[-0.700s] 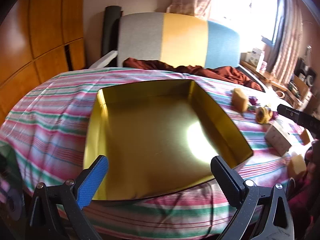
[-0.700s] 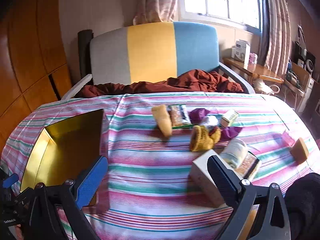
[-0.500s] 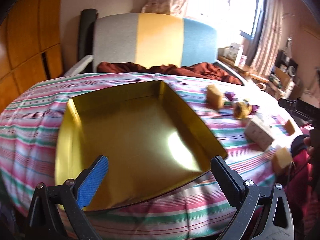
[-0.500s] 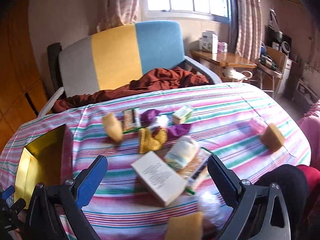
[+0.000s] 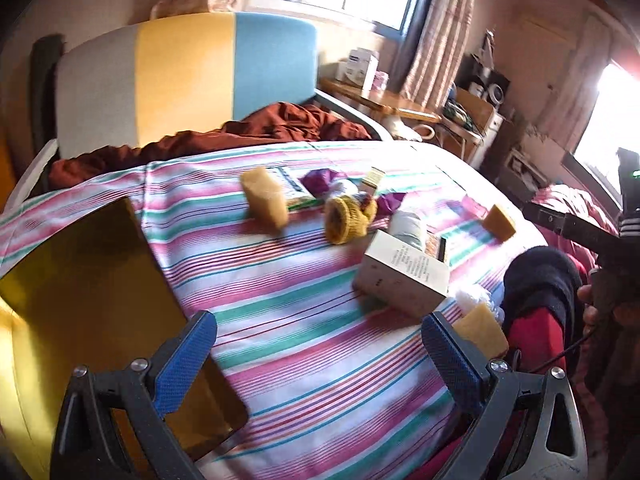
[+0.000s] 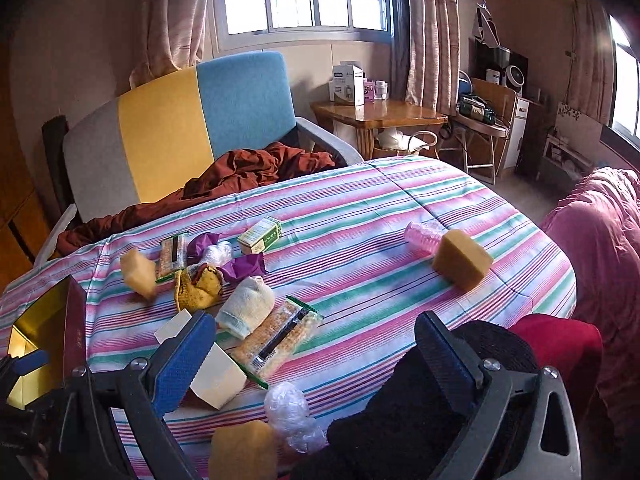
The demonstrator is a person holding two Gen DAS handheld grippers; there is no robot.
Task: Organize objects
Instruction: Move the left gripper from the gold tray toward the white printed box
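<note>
nothing looked sorted yet: the gold tray [image 5: 80, 280] lay bare at the table's left, the sponges, box [image 5: 404, 276] and packets were still scattered, and both the left gripper [image 5: 320, 344] and right gripper [image 6: 316, 344] gaped empty.

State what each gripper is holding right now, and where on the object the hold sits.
Nothing is held. The left gripper and the right gripper both stand wide open above the striped cloth, with no object pinched between their pads.

Both cameras sit low and close, looking down across the striped bed [image 5: 304, 320] toward the chair [image 6: 192, 128]. Both see the white box [image 5: 404, 276].
</note>
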